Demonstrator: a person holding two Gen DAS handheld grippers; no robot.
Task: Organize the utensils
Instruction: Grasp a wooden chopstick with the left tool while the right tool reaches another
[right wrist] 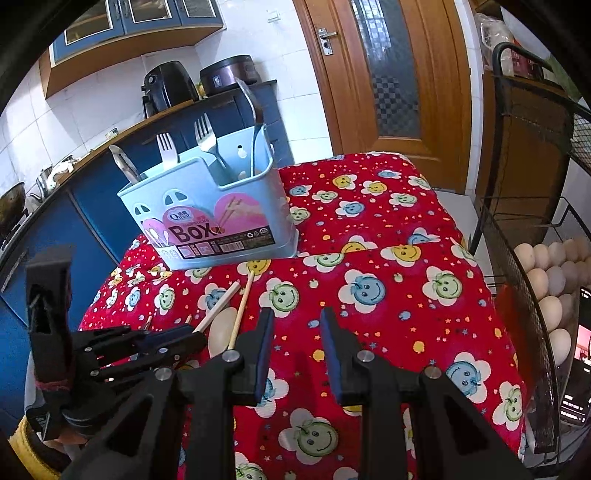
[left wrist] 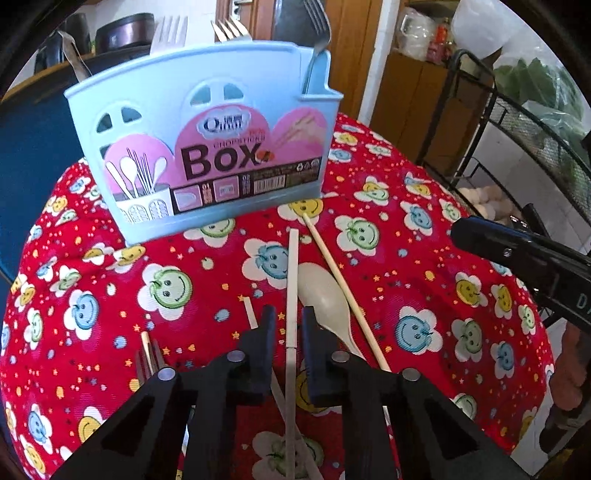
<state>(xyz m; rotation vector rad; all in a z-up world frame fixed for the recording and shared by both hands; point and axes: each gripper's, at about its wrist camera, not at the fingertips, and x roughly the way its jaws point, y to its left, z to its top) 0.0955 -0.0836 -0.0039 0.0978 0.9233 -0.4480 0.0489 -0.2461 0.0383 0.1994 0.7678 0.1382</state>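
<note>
My left hand-held gripper (left wrist: 289,325) is spread around a pale chopstick (left wrist: 293,280) lying on the counter (left wrist: 424,229), near of the blue box (left wrist: 207,147) — I should close squarely, mid-shaft, clear of the spoon (left wrist: 325,295). My right hand-held gripper (right wrist: 295,332) hangs spread, empty.

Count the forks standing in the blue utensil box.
3. In the blue utensil box, one fork stands in the back left, a second fork mid-back, and a third fork at the right end. Others may be hidden inside.
</note>
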